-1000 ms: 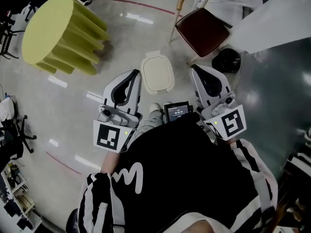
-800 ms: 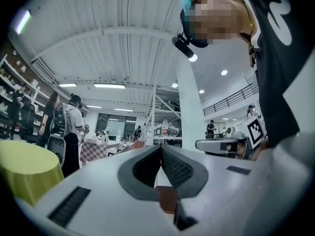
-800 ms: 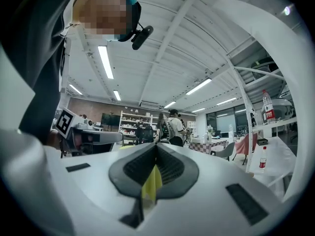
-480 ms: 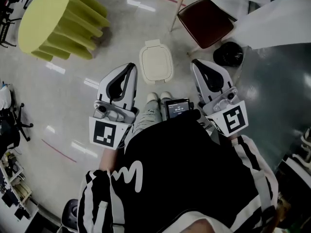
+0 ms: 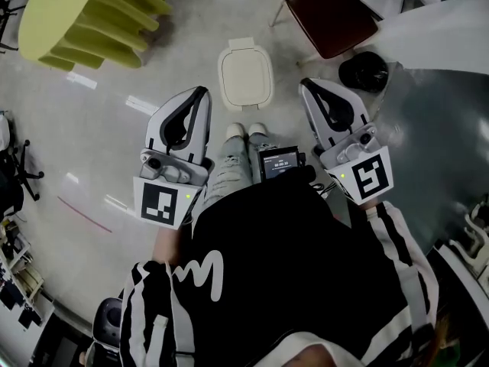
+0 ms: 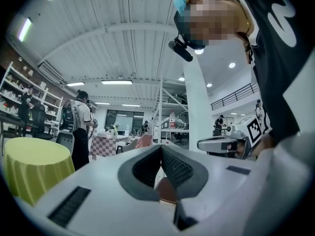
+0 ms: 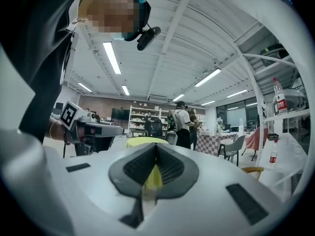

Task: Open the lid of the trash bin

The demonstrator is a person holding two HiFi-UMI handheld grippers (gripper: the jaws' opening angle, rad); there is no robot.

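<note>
The left gripper [image 5: 198,95] and right gripper [image 5: 308,87] are held closed and empty. The bin [image 5: 245,77] is seen between them, slightly farther, lid shut.

Cream bin lid [image 5: 245,78] (yellow-green table [image 5: 69,14])

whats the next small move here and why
Probably lower the right gripper toward the trash bin lid, opening its jaws on the way: the lid lies closed, and this gripper and the left gripper are both shut, empty and clear of it.
</note>
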